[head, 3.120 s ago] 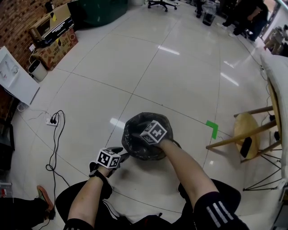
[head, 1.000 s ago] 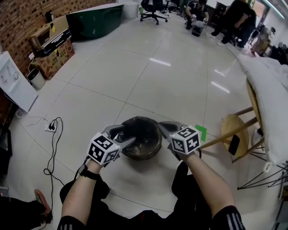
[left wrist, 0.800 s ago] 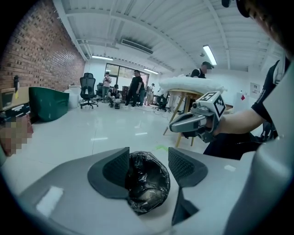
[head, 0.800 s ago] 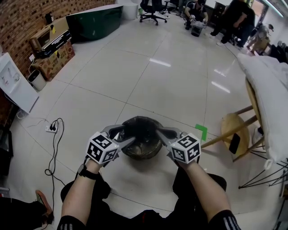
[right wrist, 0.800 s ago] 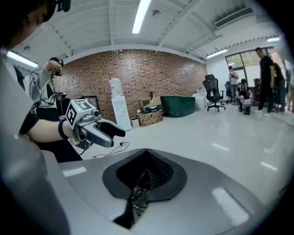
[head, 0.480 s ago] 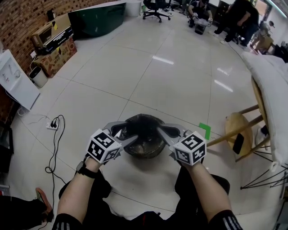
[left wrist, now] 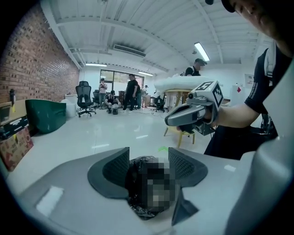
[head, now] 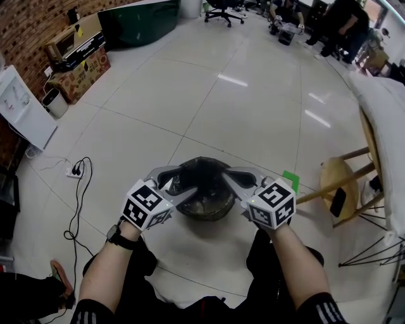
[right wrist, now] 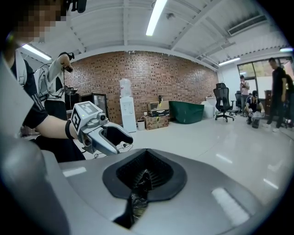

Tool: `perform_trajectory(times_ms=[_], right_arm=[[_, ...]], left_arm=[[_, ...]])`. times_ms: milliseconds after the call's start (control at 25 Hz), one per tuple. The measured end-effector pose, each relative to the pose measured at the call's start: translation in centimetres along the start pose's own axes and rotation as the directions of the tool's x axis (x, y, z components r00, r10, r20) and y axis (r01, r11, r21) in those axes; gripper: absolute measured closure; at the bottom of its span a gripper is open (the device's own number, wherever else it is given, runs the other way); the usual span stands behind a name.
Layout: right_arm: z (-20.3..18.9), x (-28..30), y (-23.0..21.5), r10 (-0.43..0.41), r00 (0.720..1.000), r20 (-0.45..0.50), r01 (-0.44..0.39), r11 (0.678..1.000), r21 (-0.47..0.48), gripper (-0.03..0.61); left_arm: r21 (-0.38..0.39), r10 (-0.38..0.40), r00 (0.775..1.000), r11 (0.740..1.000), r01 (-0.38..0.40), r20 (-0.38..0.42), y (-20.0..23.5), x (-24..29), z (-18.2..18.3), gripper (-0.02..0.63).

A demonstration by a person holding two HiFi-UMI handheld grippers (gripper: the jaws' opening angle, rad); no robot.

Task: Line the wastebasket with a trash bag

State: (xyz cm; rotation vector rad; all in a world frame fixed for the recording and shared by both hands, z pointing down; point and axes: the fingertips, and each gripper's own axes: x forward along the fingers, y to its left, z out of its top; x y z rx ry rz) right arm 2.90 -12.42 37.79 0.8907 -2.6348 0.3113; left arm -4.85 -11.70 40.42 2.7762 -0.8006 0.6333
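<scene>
A person in dark clothes is stretching both forearms forward, a watch (head: 114,233) showing on the left wrist, and is holding a marker-cubed tool in each hand above a tiled floor (head: 209,107). The left gripper (left wrist: 148,158) is standing with its jaws spread wide; the crinkled black trash bag (head: 202,176) is showing in the gap between them, though no view shows the pads pressing on it. The right gripper (right wrist: 144,170) is pinching a thin fold of the bag's film, its jaws pressed together on it. The wastebasket (head: 205,214) is sitting on the floor just beyond the person's knees, between the two grippers and below them, with the left one hanging at its left rim and the right one at its right rim, their tips pointing toward each other across the opening. The bag is filling the basket's mouth. Just past the basket on the right, a green tape mark (head: 291,180) is lying on the tiles beside a wooden stool (head: 338,180). At left a cable (head: 79,202) is trailing to a power strip (head: 74,171). Farther off, cardboard boxes (head: 79,60) are resting against a brick wall (head: 31,31) near a dark green container (head: 139,22), while an office chair (head: 223,5) and several people (head: 345,22) are occupying the far end of the room
</scene>
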Motion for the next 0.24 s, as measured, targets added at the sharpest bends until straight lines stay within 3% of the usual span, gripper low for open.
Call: perform_trajectory(times_ms=[240], right_arm=[[-0.8,-0.4,-0.8,-0.003,1.0,-0.023,0.003,1.0,0.001,0.572]], left_arm=[[0.035,0.008,0.998,0.999,-0.006,-0.061,-0.4,0.7,-1.2,0.345]])
